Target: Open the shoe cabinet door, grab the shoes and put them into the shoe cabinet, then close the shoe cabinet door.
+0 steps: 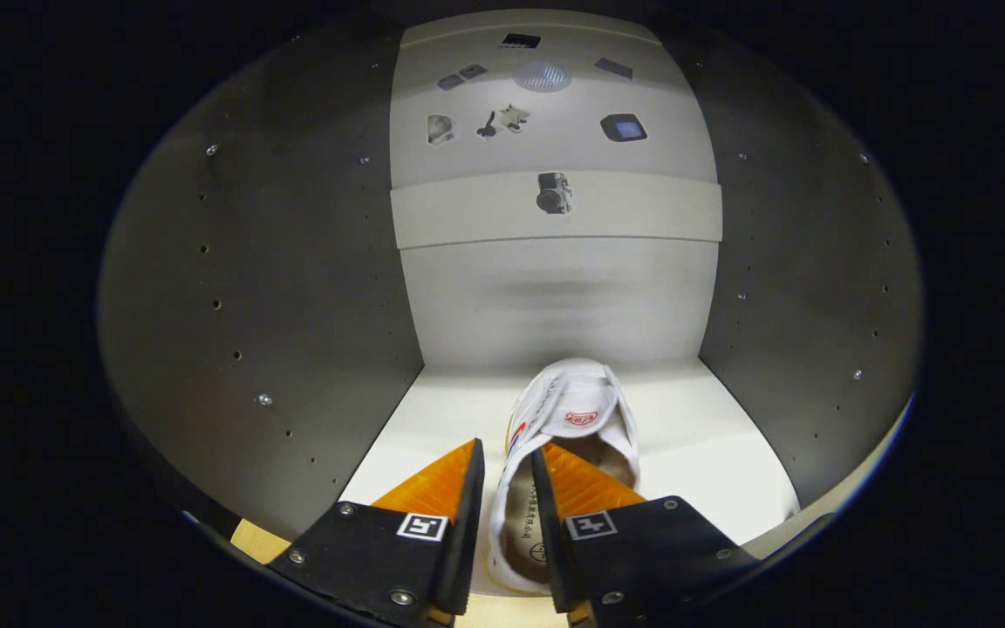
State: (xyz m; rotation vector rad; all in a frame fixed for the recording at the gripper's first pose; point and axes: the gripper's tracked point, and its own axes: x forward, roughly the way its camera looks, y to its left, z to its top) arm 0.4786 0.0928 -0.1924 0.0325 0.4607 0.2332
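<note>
Gripper view: your gripper clamps the side wall of the white shoe, one finger inside and one outside, on the floor of the open shoe cabinet. Releasing and closing the door remain.

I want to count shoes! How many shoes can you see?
1. The white shoe sits on the cabinet floor, its side wall pinched in the claw. Others may be hidden.

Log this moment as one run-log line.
stage: placing shoe | gripper: shut on white sneaker side wall | sneaker: on shoe cabinet floor, toe toward back panel | door: open | next: release, probably
</note>
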